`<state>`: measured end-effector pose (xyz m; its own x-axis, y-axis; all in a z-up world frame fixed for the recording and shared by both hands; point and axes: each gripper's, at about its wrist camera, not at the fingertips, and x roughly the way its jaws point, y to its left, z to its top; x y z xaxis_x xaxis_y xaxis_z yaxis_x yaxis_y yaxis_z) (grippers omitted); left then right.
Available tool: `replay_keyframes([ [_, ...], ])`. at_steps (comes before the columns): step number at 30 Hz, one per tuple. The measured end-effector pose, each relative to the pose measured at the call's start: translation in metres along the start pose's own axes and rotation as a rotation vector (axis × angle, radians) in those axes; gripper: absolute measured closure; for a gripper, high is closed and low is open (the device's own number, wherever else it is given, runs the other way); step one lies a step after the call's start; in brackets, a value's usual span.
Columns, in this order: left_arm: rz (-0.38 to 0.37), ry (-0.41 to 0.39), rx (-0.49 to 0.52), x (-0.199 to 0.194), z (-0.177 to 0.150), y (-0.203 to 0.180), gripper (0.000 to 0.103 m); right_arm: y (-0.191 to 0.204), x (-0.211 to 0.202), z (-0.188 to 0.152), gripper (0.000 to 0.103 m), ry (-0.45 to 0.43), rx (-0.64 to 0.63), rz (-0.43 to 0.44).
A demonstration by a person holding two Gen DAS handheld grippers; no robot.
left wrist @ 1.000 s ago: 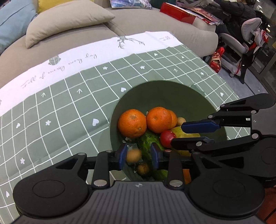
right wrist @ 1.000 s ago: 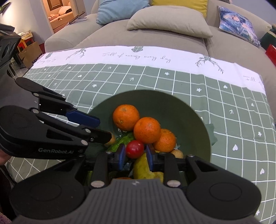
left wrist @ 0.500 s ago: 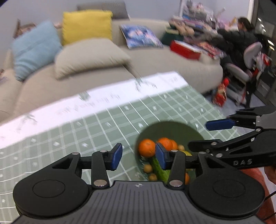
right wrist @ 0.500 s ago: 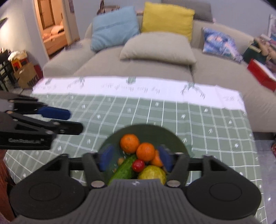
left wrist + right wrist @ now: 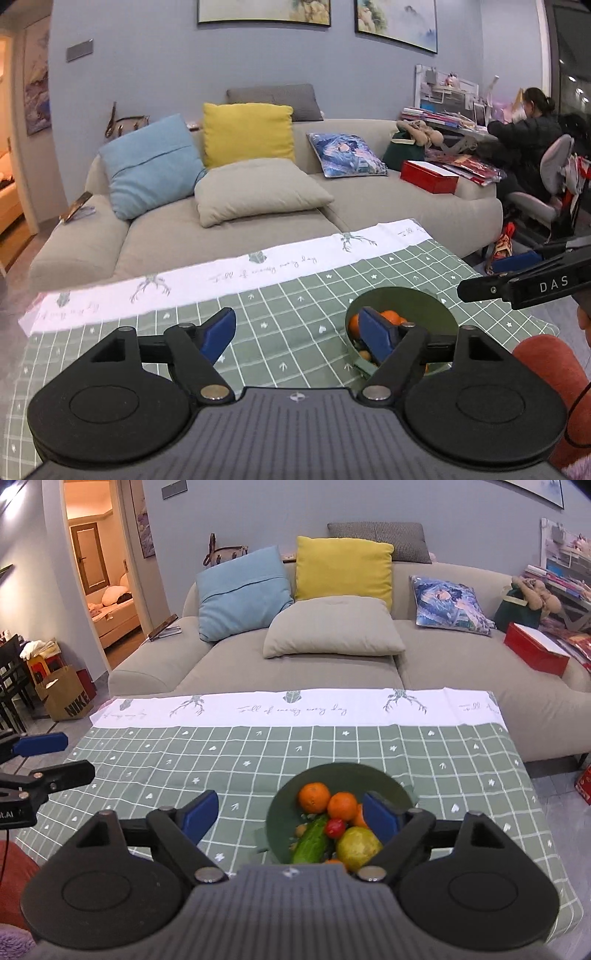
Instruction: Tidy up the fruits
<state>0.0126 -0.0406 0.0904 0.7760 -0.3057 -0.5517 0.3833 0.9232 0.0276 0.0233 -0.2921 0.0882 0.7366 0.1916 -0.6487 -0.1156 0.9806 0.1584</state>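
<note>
A dark green bowl sits on the green checked tablecloth and holds oranges, a cucumber, a small red fruit and a yellow-green fruit. In the left wrist view the bowl lies to the right, partly behind my finger. My left gripper is open and empty, raised well above the cloth. My right gripper is open and empty, held high above the bowl. Each gripper shows at the edge of the other's view.
The tablecloth covers a low table in front of a grey sofa with cushions. A person sits at a desk far right. A paper bag stands on the floor at left.
Both grippers let go of small fruits over the bowl, opened wide and pulled up and back, so the bowl now looks small and far below.
</note>
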Motion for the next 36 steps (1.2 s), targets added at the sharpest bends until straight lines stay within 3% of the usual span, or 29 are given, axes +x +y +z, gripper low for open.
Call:
replay_keyframes([
  [4,0.001,0.051,-0.047,0.01,-0.015,0.002,0.014,0.016,-0.004,-0.017,0.018,0.005,0.001,-0.043],
  [8,0.078,0.032,-0.12,0.013,-0.033,0.001,0.014,0.028,-0.002,-0.043,0.015,-0.013,0.023,-0.123],
  [14,0.171,-0.007,-0.017,0.018,-0.049,-0.02,0.013,0.035,0.009,-0.073,0.013,-0.029,0.061,-0.191],
  [21,0.169,0.115,-0.016,0.03,-0.063,-0.023,0.013,0.041,0.023,-0.09,0.013,0.011,0.069,-0.176],
  [29,0.191,0.183,-0.078,0.029,-0.072,-0.008,0.013,0.054,0.026,-0.09,0.009,0.009,0.023,-0.161],
  [36,0.187,0.192,-0.078,0.027,-0.073,-0.007,0.013,0.056,0.027,-0.091,0.009,0.015,0.009,-0.162],
])
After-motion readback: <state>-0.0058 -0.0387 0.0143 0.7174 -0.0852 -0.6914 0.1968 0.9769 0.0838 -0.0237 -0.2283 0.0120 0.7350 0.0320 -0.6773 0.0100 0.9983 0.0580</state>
